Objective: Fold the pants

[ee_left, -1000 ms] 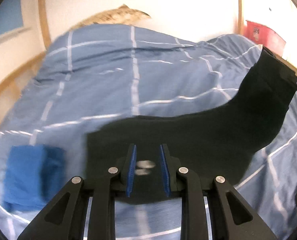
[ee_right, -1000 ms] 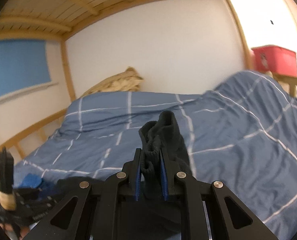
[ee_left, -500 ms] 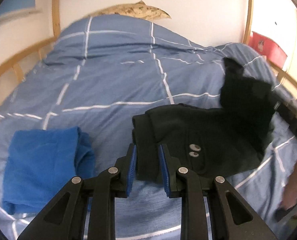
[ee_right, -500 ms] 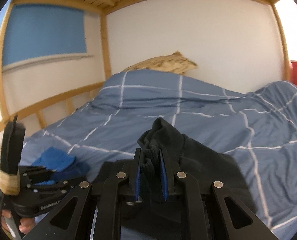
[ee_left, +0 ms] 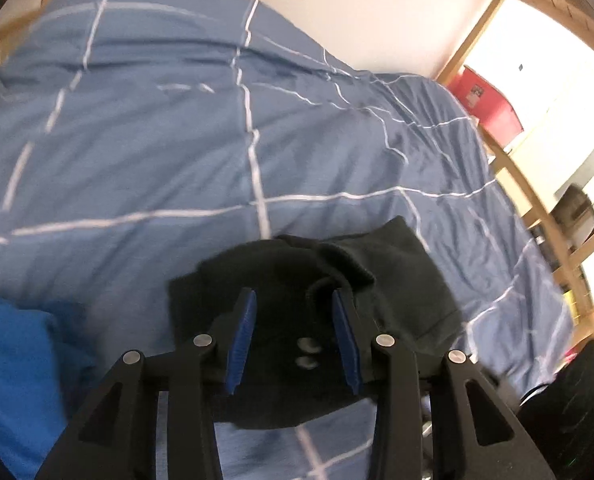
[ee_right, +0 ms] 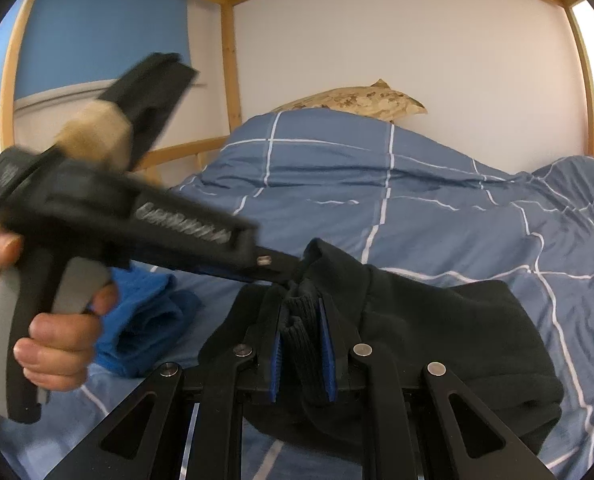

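Black pants (ee_left: 397, 280) lie bunched on the blue checked duvet (ee_left: 177, 140) of the bed, folded over themselves. Right hand-held gripper (ee_right: 301, 344) clamps a ribbed fold of the pants between its blue pads. Left hand-held gripper (ee_left: 293, 344) hangs over the pants, jaws spread wide, nothing between them. Blue folded cloth (ee_left: 17, 380) lies just left of the pants. Tan pillow (ee_right: 353, 100) at the wall.

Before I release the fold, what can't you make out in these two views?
- Black pants: near edge hidden behind left gripper frame, left wrist view.
- Left gripper's fingertips: blurred and hidden behind the pants' fold, right wrist view.
- Right gripper: pinched ribbed cuff conceals layers beneath.
- Blue garment: partly blocked by the hand.
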`<state>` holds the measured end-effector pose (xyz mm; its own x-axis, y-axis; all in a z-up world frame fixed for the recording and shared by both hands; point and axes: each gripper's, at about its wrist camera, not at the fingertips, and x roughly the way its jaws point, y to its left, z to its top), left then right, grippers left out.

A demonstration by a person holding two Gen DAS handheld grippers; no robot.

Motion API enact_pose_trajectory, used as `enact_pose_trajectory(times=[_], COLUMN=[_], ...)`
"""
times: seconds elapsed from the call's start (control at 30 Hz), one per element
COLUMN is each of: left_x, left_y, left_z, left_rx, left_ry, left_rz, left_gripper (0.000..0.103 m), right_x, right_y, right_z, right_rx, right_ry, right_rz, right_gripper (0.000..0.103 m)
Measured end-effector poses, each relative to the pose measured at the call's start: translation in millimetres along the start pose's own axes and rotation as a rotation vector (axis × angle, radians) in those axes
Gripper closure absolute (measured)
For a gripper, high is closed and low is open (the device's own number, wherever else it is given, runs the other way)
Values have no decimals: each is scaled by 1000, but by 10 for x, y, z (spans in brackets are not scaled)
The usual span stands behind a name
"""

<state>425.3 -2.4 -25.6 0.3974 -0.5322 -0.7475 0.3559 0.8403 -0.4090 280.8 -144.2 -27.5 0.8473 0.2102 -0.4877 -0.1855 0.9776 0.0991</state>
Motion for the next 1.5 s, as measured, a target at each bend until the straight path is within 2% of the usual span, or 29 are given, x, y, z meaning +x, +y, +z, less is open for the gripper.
enact_pose_trajectory(times=[0.17, 0.3, 0.37, 0.43, 0.47, 0.5, 0.73, 0.93, 0.97, 1.03, 1.07, 1.1, 1.13, 1.17, 1.2, 1.23, 1.33, 1.4, 1.47, 1.5], left_x=[106, 111, 124, 145, 151, 136, -12, 162, 191, 189, 144, 91, 11, -115, -217, -340, -589, -690, -727, -719], left_y=[128, 246, 235, 237, 241, 261, 385, 673, 712, 738, 720, 695, 650, 587, 555, 498, 349, 274, 250, 236], left_z=[50, 14, -1, 7, 10, 7, 107, 108, 91, 43, 22, 9, -6, -34, -66, -119, -300, -478, -669, -732], left_rx=[-65, -109, -101, -100, -106, -113, -97, -137, -143, -141, -125, -104, -71, -30, -13, 4, 52, 52, 19, 9], left_ry=[60, 69, 72, 88, 103, 104, 65, 96, 102, 97, 80, 57, 23, -26, -61, -103, -158, -183, -200, -203], left_rz=[-58, -91, -90, -107, -131, -137, -101, -32, -22, -13, 11, 51, 105, 166, 198, 220, 237, 249, 248, 254], left_gripper=[66, 60, 61, 79, 95, 97, 97, 97, 97, 97, 96, 90, 85, 73, 65, 64, 62, 61, 60, 60], right_x=[9, 7, 3, 19, 29, 41, 141, 465, 511, 566, 557, 531, 474, 423, 358, 255, -66, -312, -560, -657], right_y=[30, 58, 97, 139, 155, 162, 345, 499, 509, 533, 542, 559, 586, 601, 604, 591, 479, 362, 189, 104], right_z=[-18, -34, -47, -63, -71, -75, -34, -99, -119, -167, -178, -188, -191, -190, -192, -191, -208, -238, -273, -298], right_rx=[2, 2, -4, -12, -16, -17, -30, -44, -46, -44, -41, -39, -39, -38, -35, -27, 1, -2, -1, 5], right_ry=[0, 5, 5, 15, 20, 26, 15, 81, 95, 123, 126, 131, 134, 133, 132, 132, 92, 49, -7, -22], right_rz=[3, 8, 16, 19, 23, 27, 47, 59, 62, 79, 96, 120, 138, 141, 141, 134, 108, 12, -113, -174], right_gripper=[85, 85, 85, 85, 85, 85, 85, 85, 84, 74, 68, 56, 52, 52, 52, 52, 49, 39, 36, 31])
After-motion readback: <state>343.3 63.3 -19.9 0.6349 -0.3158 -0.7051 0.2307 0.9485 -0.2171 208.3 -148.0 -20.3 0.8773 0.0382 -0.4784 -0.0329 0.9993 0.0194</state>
